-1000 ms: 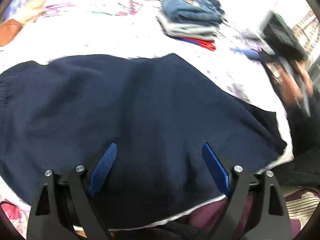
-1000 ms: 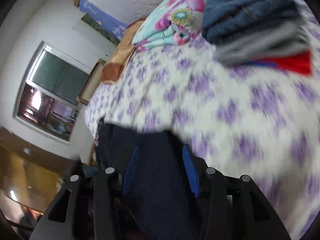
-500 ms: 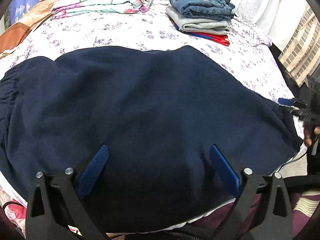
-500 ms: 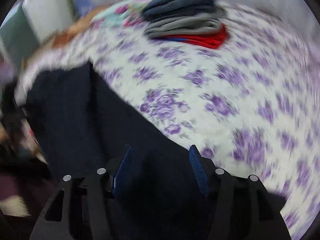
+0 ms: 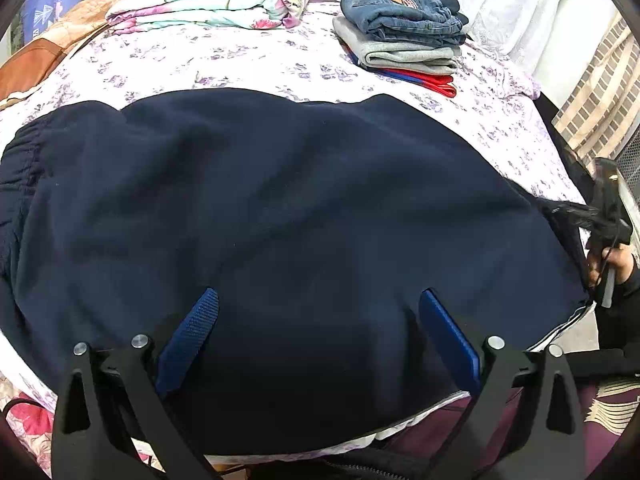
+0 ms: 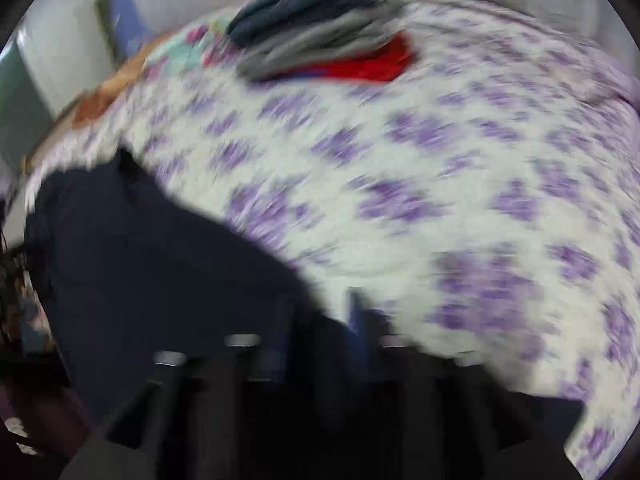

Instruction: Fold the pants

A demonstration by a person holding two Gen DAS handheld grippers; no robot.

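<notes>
Spreading across most of the left wrist view, the bed with its white sheet printed in purple flowers (image 5: 240,60) carries everything here. On it lie the dark navy fleece pants (image 5: 280,220), filling the middle and lower frame, waistband at the left edge and the leg end at the right; they look laid out flat in one broad layer, with no cross fold made yet. So by my reading the task is at an early stage: the smoothing looks nearly finished, while the folds themselves and the move to the pile are all left. A folded floral quilt (image 5: 208,4) sits at the upper left, and a stack of folded clothes, jeans over grey over red (image 5: 404,36), at the upper right. The left claw (image 5: 318,344) hovers over the near hem with its jaws wide apart, nothing between them. The right claw (image 6: 316,336) is blurred in its own view; its jaws have just been closing a little, with dark cloth under them, and whether they grip it I cannot tell.
</notes>
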